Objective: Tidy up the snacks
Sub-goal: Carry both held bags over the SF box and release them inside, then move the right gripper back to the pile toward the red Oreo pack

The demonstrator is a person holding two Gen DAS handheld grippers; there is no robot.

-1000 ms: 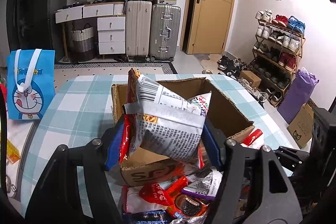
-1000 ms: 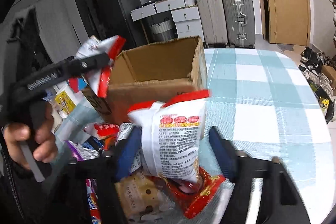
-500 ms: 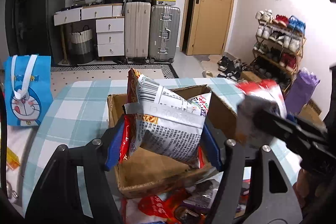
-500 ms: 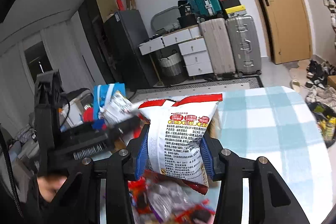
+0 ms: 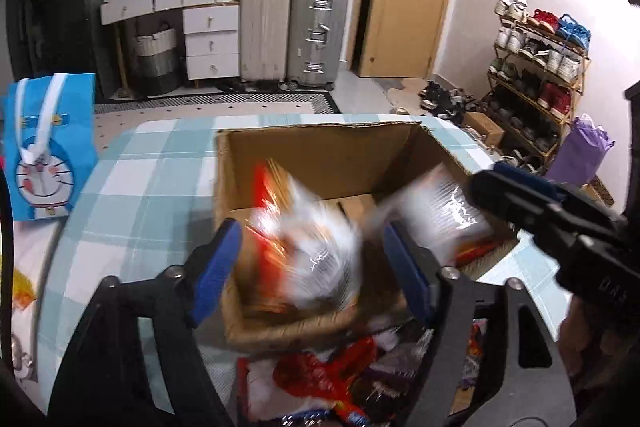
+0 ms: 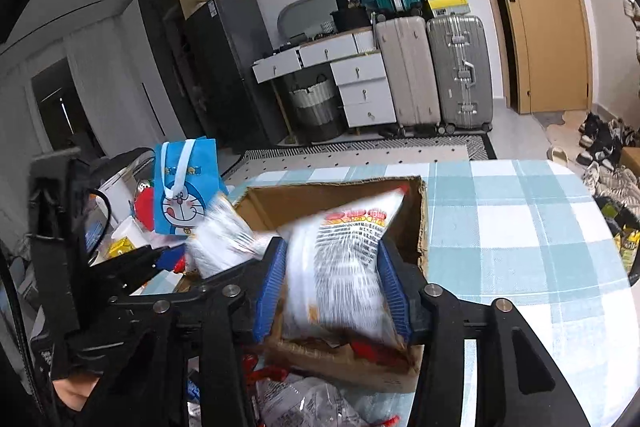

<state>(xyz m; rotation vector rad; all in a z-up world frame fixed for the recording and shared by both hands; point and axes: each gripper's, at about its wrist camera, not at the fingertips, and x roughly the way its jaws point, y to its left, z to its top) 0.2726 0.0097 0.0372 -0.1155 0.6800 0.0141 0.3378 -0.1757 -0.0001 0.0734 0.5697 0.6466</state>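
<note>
1. Now, at the far left, a blue cartoon bag (image 5: 48,147) is standing upright beside the checked bench (image 5: 152,163).
2. Left of centre, the left tool (image 5: 308,259) is hovering over the open cardboard box (image 5: 320,151), its blue fingers (image 5: 214,267) spread wide; a blurred red-and-white snack bag (image 5: 312,247) is sitting between them without clearly touching either pad, its long axis roughly upright and leaning toward the box's far wall.
3. Below the box's near wall, a heap of loose snack packets (image 5: 352,379) is lying on the bench.
4. To the right, the right tool (image 6: 332,287) is reaching over the same box; a white snack bag (image 6: 344,259) is filling the gap between its pads, long axis running up toward the far right corner, printed top pointing away. Whether the pads are pressing it I cannot tell, as blur is hiding the contact.
5. Behind, suitcases (image 5: 292,31), white drawers (image 5: 208,39) and a shoe rack (image 5: 536,75) are lining the room.
</note>
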